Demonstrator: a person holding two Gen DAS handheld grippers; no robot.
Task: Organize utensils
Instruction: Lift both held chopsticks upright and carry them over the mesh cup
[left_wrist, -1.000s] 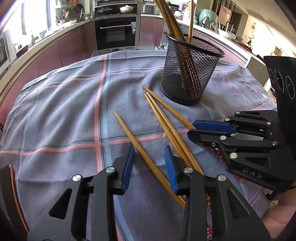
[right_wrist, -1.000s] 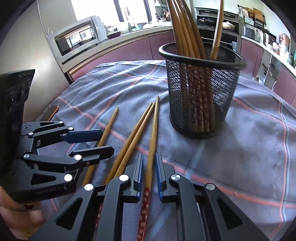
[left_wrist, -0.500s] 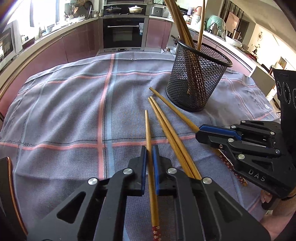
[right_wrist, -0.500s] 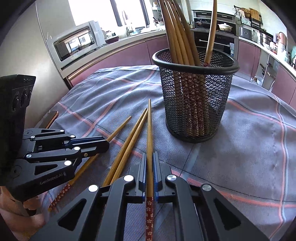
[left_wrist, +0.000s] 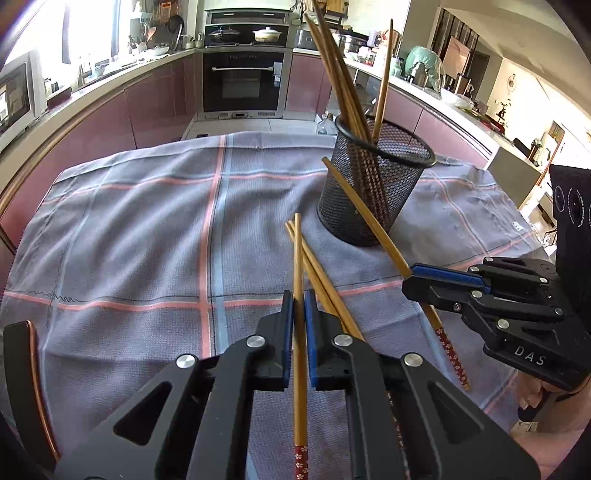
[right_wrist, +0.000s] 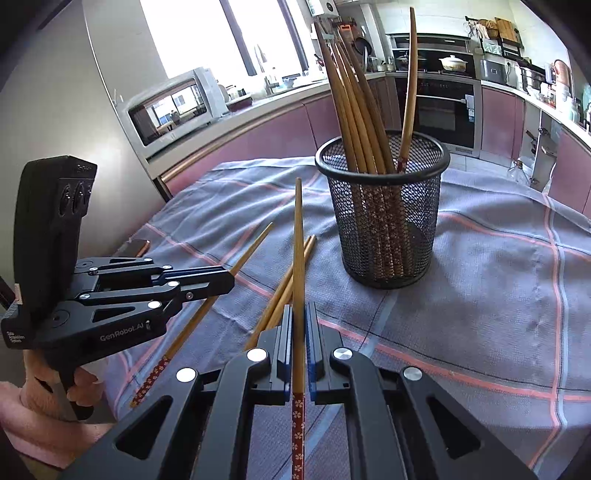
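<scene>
A black mesh holder (left_wrist: 373, 192) (right_wrist: 384, 221) stands on the cloth with several wooden chopsticks upright in it. My left gripper (left_wrist: 299, 306) is shut on one chopstick (left_wrist: 297, 258), lifted off the cloth, tip pointing ahead. My right gripper (right_wrist: 299, 317) is shut on another chopstick (right_wrist: 297, 240), also lifted, tip raised toward the holder's left side. Two chopsticks (left_wrist: 325, 280) (right_wrist: 284, 291) lie on the cloth between the grippers. The right gripper (left_wrist: 413, 277) with its chopstick (left_wrist: 369, 218) shows in the left wrist view; the left gripper (right_wrist: 229, 278) shows in the right wrist view.
A grey cloth with pink and blue stripes (left_wrist: 147, 229) covers the table. A dark copper-edged object (left_wrist: 26, 369) lies at the near left edge. Kitchen counters, an oven (left_wrist: 242, 85) and a microwave (right_wrist: 173, 103) stand beyond the table.
Both grippers have closed on a chopstick each and lifted them off the cloth. The right chopstick's tip now rises toward the holder. Two chopsticks stay lying on the cloth.
</scene>
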